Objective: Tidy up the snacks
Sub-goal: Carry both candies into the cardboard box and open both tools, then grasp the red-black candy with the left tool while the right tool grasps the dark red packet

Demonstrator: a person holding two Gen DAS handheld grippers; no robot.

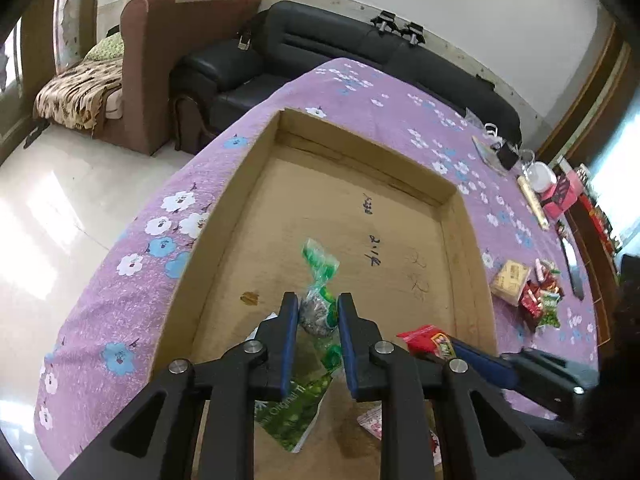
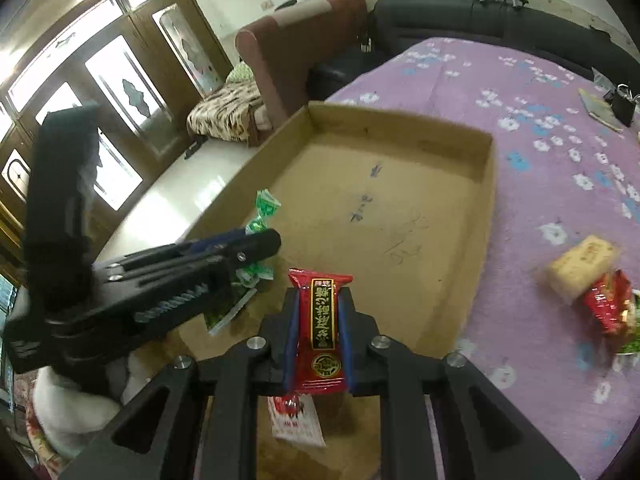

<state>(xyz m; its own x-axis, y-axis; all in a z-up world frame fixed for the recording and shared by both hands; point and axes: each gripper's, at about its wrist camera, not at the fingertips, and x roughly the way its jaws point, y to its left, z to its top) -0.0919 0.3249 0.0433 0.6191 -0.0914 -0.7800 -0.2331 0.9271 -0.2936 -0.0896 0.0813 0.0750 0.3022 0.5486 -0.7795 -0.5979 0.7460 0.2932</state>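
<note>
My left gripper [image 1: 318, 304] is shut on a green-wrapped candy [image 1: 318, 308] and holds it above the near part of a shallow cardboard box [image 1: 256, 168]. My right gripper [image 2: 318, 300] is shut on a red snack packet [image 2: 322, 332] with a black and gold label, above the box's [image 2: 490, 184] near edge. The left gripper [image 2: 240, 246] and its green candy [image 2: 266, 206] show at the left of the right wrist view. The red packet [image 1: 428, 338] shows at the lower right of the left wrist view.
A green flat packet [image 1: 294, 412] and a pink-white packet [image 2: 298, 420] lie in the box. More snacks [image 1: 528, 288] lie on the purple flowered cloth [image 1: 132, 292] to the right, among them a beige cake pack [image 2: 580, 266]. Clutter [image 1: 548, 188] sits at the far right. Sofas [image 1: 320, 44] stand behind.
</note>
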